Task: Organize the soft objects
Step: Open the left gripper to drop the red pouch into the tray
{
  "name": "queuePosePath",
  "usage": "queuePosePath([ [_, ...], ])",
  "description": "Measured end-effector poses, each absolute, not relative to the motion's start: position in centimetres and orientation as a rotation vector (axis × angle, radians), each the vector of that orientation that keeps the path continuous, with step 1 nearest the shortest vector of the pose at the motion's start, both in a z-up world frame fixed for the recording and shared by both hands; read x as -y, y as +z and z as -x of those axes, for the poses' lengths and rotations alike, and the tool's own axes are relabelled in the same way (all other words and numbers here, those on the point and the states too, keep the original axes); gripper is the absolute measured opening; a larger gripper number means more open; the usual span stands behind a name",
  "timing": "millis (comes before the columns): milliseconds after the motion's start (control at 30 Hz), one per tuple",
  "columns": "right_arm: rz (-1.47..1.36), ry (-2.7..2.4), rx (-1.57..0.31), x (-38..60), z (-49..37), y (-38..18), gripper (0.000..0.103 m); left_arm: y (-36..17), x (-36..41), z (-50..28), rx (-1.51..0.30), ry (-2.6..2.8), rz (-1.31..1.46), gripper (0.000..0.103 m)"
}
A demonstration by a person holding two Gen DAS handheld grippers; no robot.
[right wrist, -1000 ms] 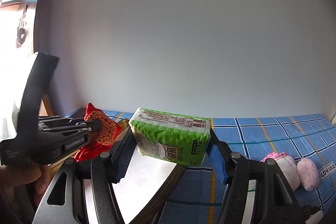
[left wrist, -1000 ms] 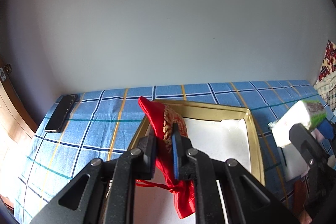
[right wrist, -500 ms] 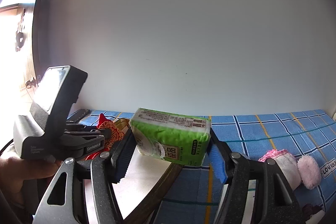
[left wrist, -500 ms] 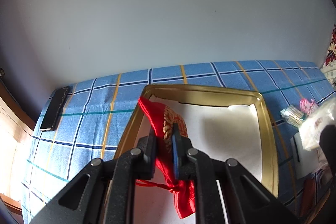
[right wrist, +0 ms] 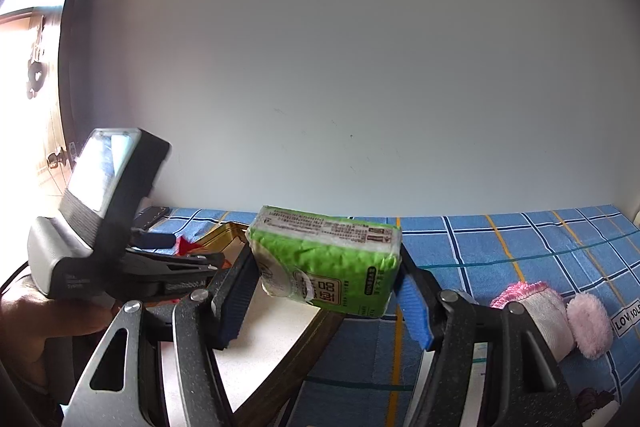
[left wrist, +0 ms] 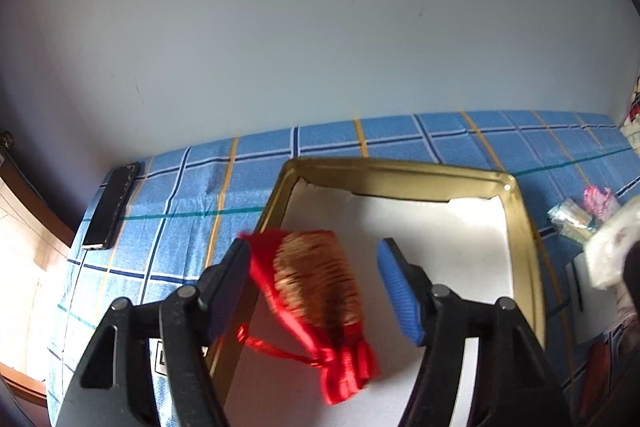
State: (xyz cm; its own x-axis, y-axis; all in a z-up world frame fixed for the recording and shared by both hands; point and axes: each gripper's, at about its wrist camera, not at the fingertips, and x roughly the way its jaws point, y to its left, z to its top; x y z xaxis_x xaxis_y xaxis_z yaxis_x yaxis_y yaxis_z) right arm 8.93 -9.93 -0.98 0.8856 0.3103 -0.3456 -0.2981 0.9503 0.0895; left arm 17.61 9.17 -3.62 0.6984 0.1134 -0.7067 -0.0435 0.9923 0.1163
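Left hand-held gripper [left wrist: 316,275]: jaws opening, red pouch [left wrist: 316,287] loose between them above the gold tray [left wrist: 400,173]. Right hand-held gripper [right wrist: 324,291] clamps the green tissue pack [right wrist: 326,259].

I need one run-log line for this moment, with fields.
left tongs: opening, red drawstring pouch dropping over gold tray | right tongs: shut on green tissue pack
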Motion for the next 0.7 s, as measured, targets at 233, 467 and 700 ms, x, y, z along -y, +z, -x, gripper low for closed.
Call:
queuePosePath([
  [233,-0.031,0.307,-0.373,10.0,-9.2,-1.1,0.066,-2.7,-9.4,-15.8,-0.727,0.11,-0.081,0.078],
  [467,-0.026,0.296,-0.376,10.2,-9.1,-1.4,0.066,-2.0,-10.2,-13.0,-0.615,0.168,-0.05,0.092],
  [700,-0.001,0.295,-0.38,9.7,-8.9,-1.7,0.066,-1.3,-11.4,-11.3,-0.517,0.172,-0.006,0.099],
])
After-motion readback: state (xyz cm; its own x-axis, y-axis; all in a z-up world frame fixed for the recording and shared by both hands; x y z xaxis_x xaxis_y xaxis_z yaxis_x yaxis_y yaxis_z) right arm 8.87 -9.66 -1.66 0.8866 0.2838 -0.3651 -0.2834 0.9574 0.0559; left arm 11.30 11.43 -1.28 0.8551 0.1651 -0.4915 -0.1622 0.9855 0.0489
